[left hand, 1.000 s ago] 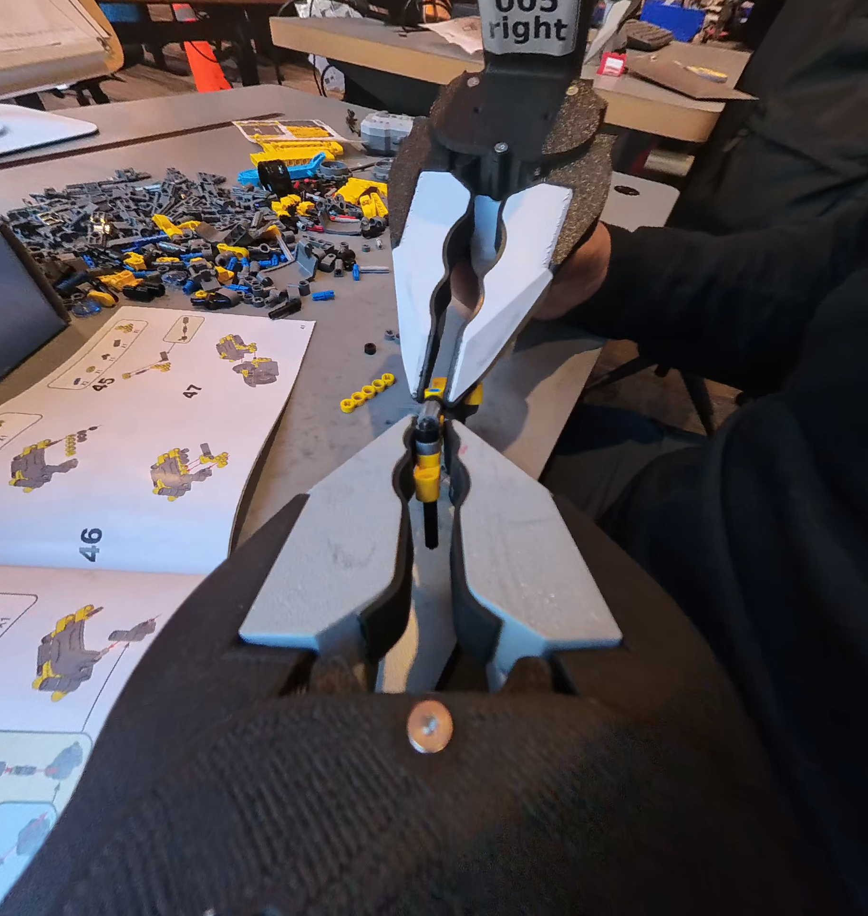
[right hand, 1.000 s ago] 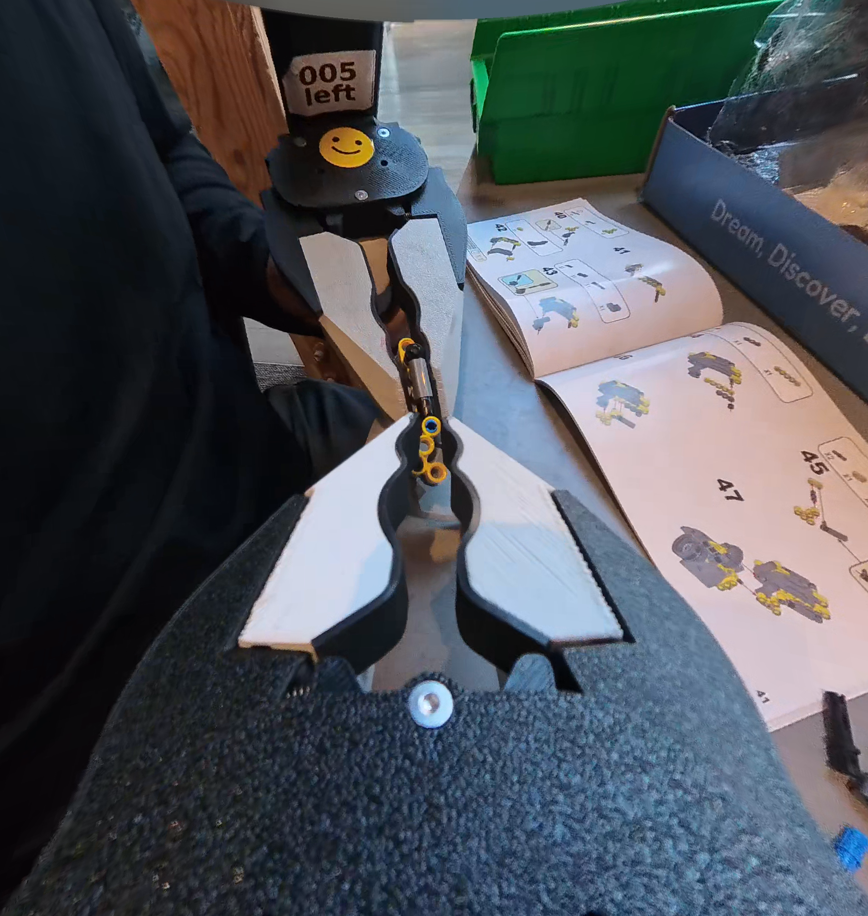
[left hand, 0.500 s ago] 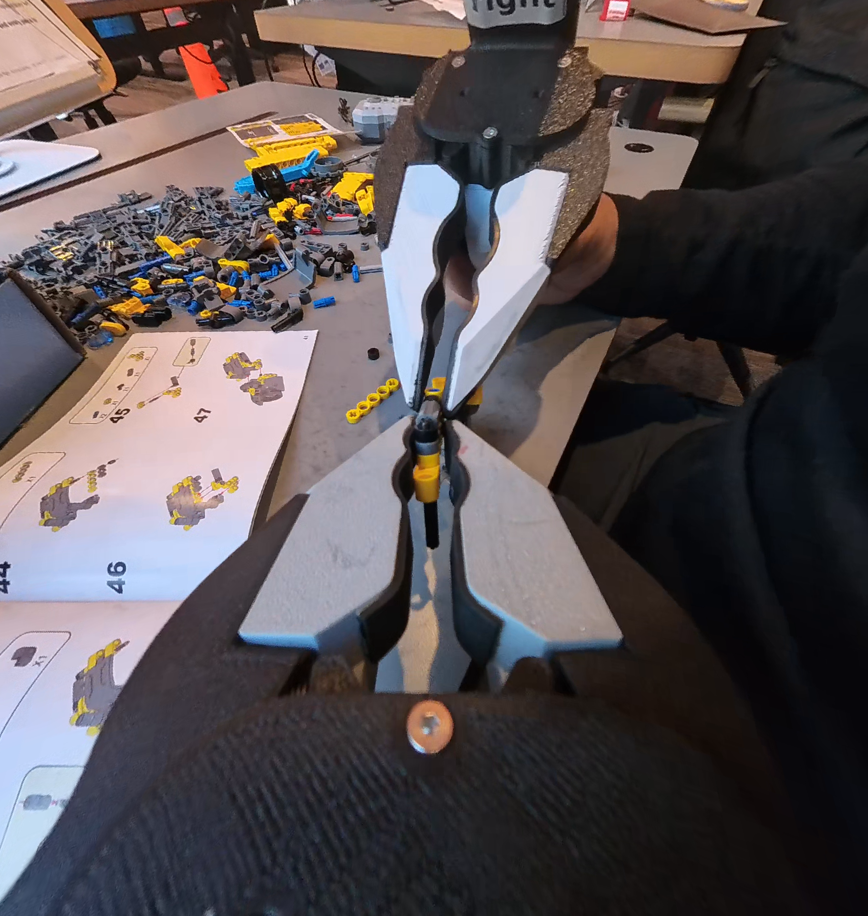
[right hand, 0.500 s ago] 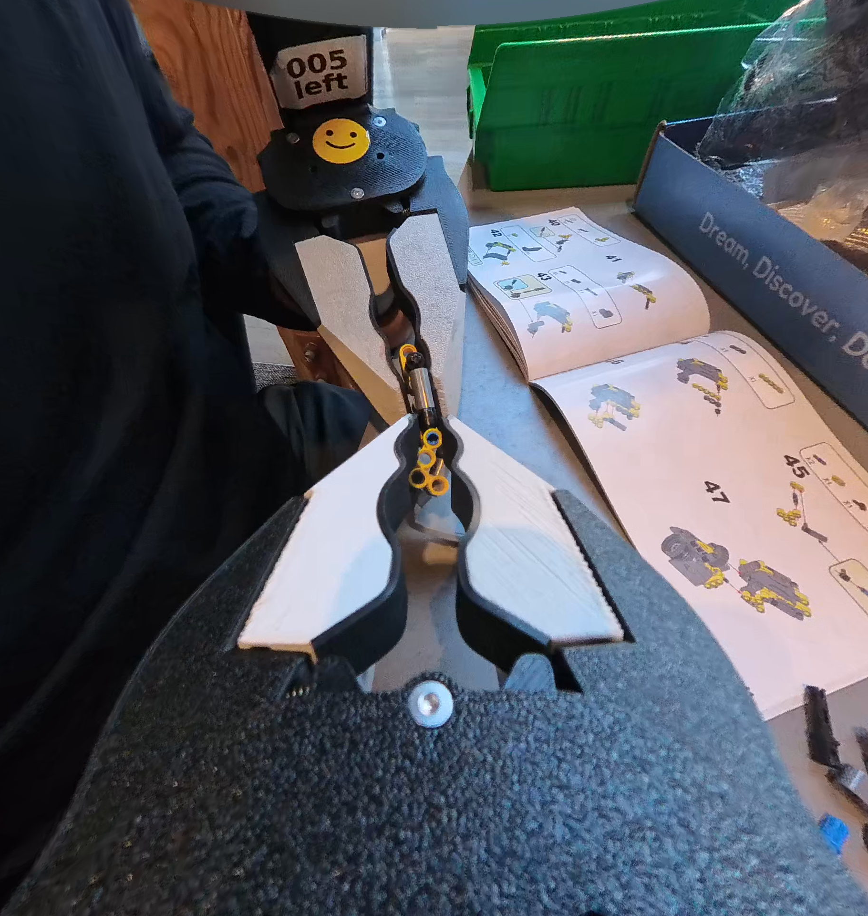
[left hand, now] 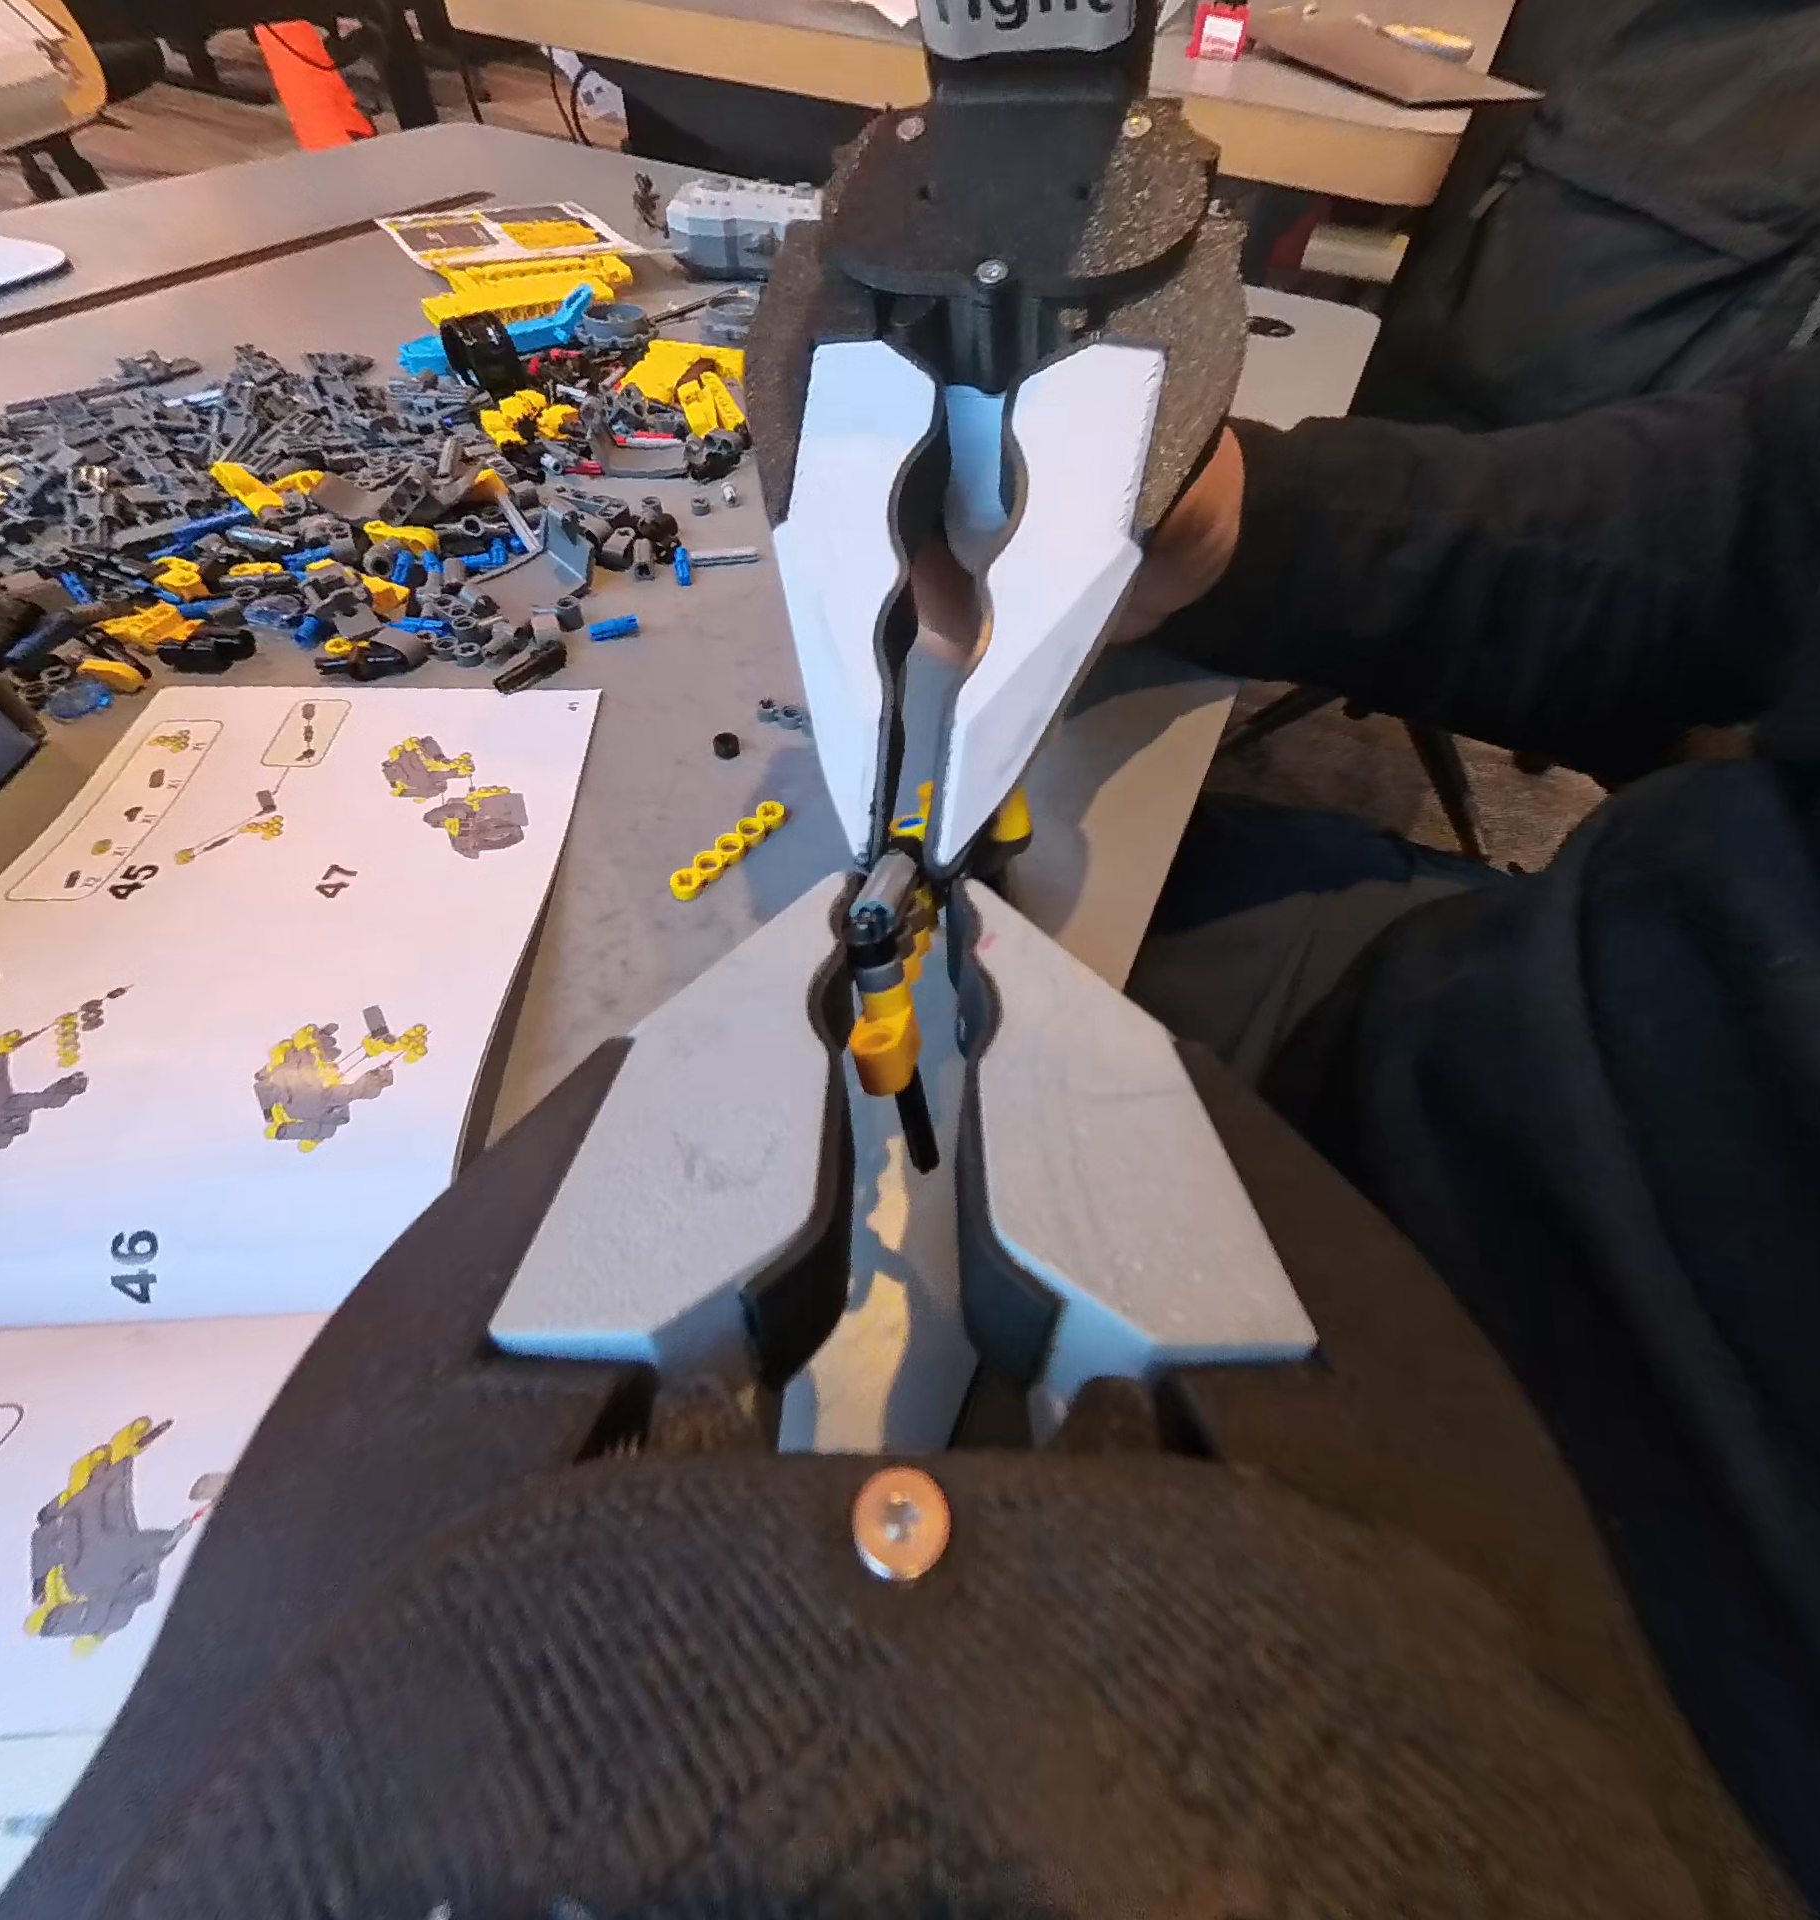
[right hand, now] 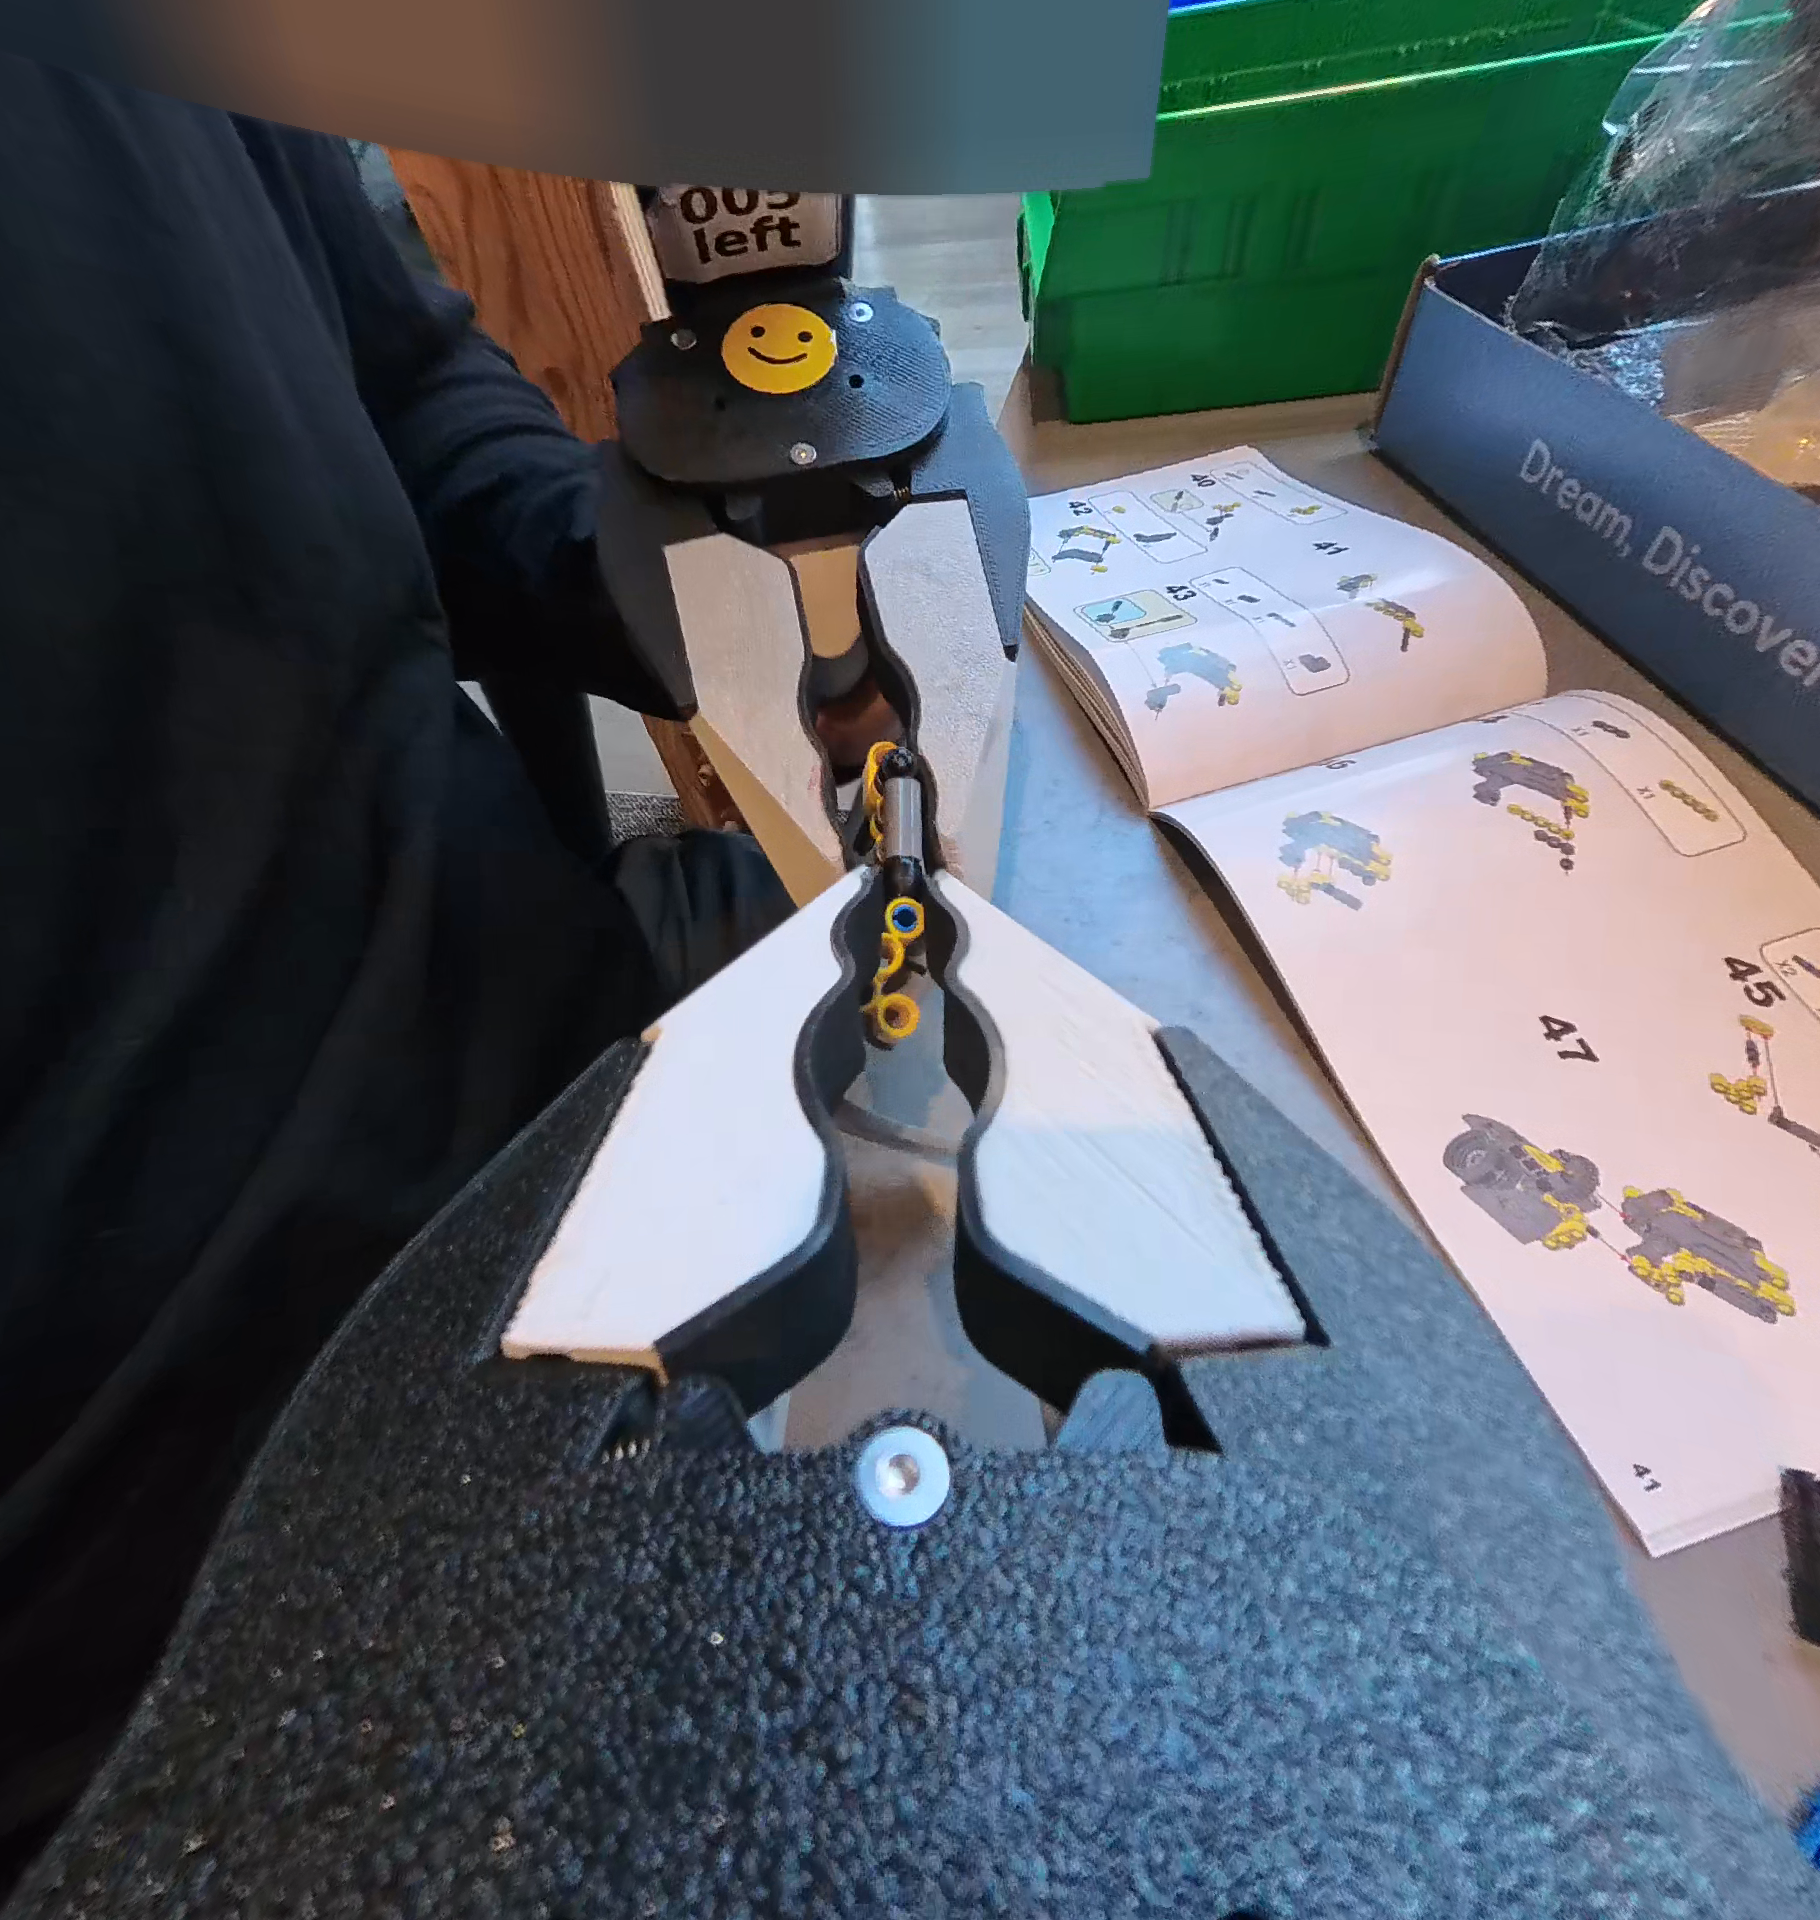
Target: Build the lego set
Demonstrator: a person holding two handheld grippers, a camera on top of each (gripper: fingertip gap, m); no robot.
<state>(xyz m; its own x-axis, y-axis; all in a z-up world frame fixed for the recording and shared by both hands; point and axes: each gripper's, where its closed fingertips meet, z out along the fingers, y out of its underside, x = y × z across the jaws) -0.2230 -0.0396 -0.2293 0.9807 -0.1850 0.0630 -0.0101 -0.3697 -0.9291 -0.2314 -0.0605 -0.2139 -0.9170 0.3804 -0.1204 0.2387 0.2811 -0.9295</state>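
Left gripper (left hand: 890, 883): jaws closed on the rod assembly (left hand: 885, 997). This is a thin black axle carrying a grey sleeve and a yellow connector. It runs lengthwise between the fingers, with the axle's free end pointing back toward the camera at 6 o'clock.

Right gripper (right hand: 901, 883): jaws closed on the yellow beam (right hand: 893, 966), a short strip of linked holes with a blue pin in its far hole. The beam lies between the fingertips, hanging slightly toward 6 o'clock.

The two grippers meet tip to tip, above the table (left hand: 677, 748) edge. In the left wrist view, the right gripper (left hand: 901, 847) comes down from 12 o'clock. In the right wrist view, the left gripper (right hand: 890, 862) comes down from 12 o'clock, and the rod assembly (right hand: 901, 821) touches the far end of the beam.

Surroundings, left wrist view:
- A second yellow beam (left hand: 729, 847) lies on the table at 10 o'clock from the tips, near them.
- An open booklet (left hand: 262, 935) lies at 9 o'clock.
- A parts pile (left hand: 293, 520) in grey, yellow, blue and black lies at 10 to 11 o'clock, well apart from the tips.
- A hand (left hand: 1186, 540) grips the right gripper at 1 o'clock.

Surroundings, right wrist view:
- The booklet (right hand: 1508, 1039) lies at 3 o'clock.
- A dark blue box (right hand: 1664, 582) stands at 2 o'clock.
- A green bin (right hand: 1301, 229) stands at 1 o'clock.
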